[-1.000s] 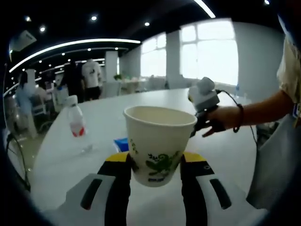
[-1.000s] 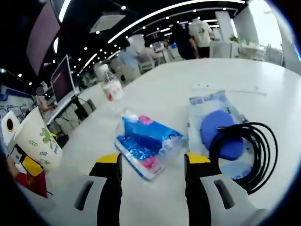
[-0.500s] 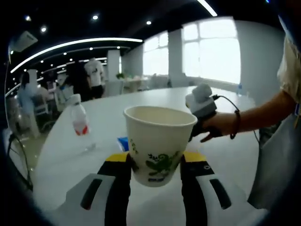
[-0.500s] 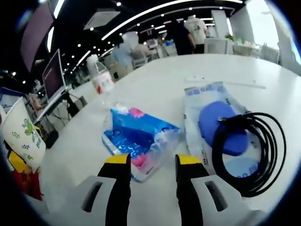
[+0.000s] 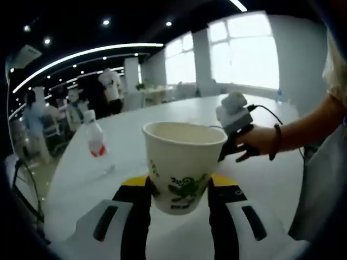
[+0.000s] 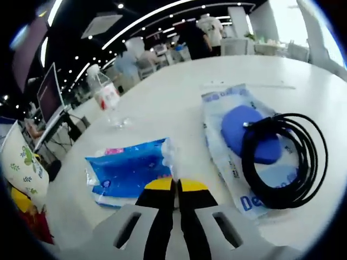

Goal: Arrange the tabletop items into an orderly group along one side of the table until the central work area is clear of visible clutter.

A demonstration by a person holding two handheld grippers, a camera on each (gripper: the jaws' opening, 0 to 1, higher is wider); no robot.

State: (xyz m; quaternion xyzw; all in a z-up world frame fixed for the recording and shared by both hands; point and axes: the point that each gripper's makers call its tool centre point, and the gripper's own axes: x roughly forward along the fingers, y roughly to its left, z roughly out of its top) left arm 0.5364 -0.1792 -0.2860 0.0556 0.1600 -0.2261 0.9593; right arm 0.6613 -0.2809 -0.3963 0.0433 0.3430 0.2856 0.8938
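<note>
The left claw (image 5: 177,189) grips a paper cup (image 5: 183,162) above the table (image 5: 108,179). The right claw (image 6: 174,187) is clenched — its tips pinch the edge of the blue packet (image 6: 127,173).

Right gripper view: tissue pack (image 6: 130,172) lies on the table (image 6: 179,103), just ahead of the right gripper (image 6: 174,187). Right of it, a packet (image 6: 238,146) with a coiled cable (image 6: 284,160) on top. Bottle (image 6: 105,97) stands behind the tissue pack, well apart. Cup (image 6: 19,168) at far left.

Upright paper cup (image 5: 183,162), blue tissue pack (image 6: 130,171), bottle (image 6: 105,96), coiled cable (image 6: 284,160)
</note>
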